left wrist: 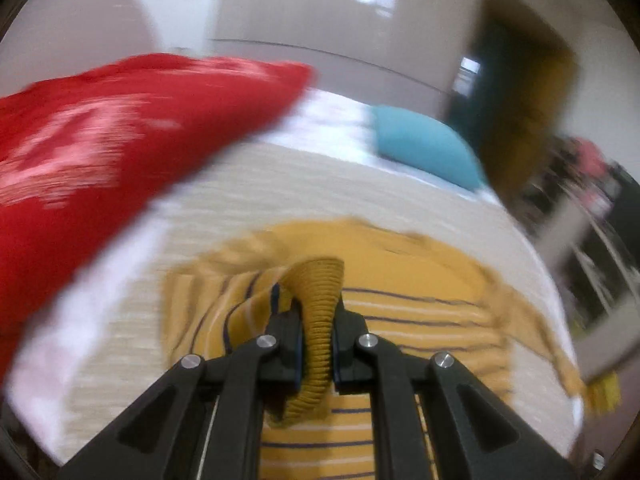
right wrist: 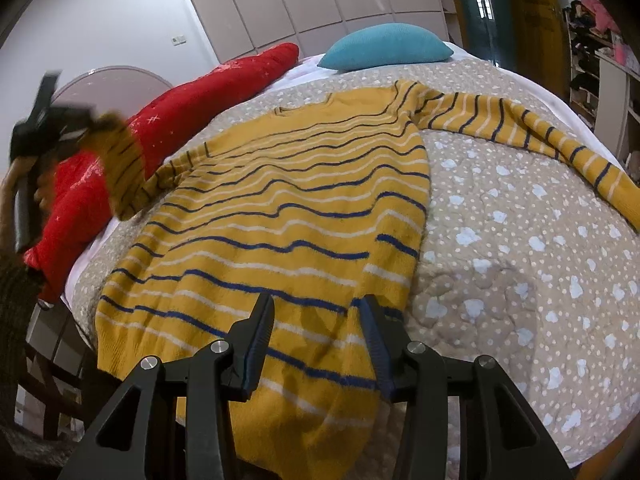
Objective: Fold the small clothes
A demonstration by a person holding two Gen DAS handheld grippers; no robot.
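A mustard-yellow sweater [right wrist: 288, 208] with blue and white stripes lies flat on the bed, its right sleeve [right wrist: 520, 128] stretched out to the right. My left gripper [left wrist: 317, 344] is shut on the ribbed cuff [left wrist: 320, 300] of the left sleeve and holds it lifted above the sweater body [left wrist: 420, 320]. It also shows in the right wrist view [right wrist: 44, 120] at far left with the sleeve [right wrist: 124, 160] hanging from it. My right gripper [right wrist: 318, 320] is open and empty over the sweater's hem.
The bed has a beige quilt [right wrist: 520, 260] with white dots. A red pillow [right wrist: 168, 120] lies along the left side, a teal pillow [right wrist: 384, 46] at the head. Wardrobe doors stand behind; cluttered shelves [right wrist: 592, 40] at right. A chair [right wrist: 52, 360] stands at lower left.
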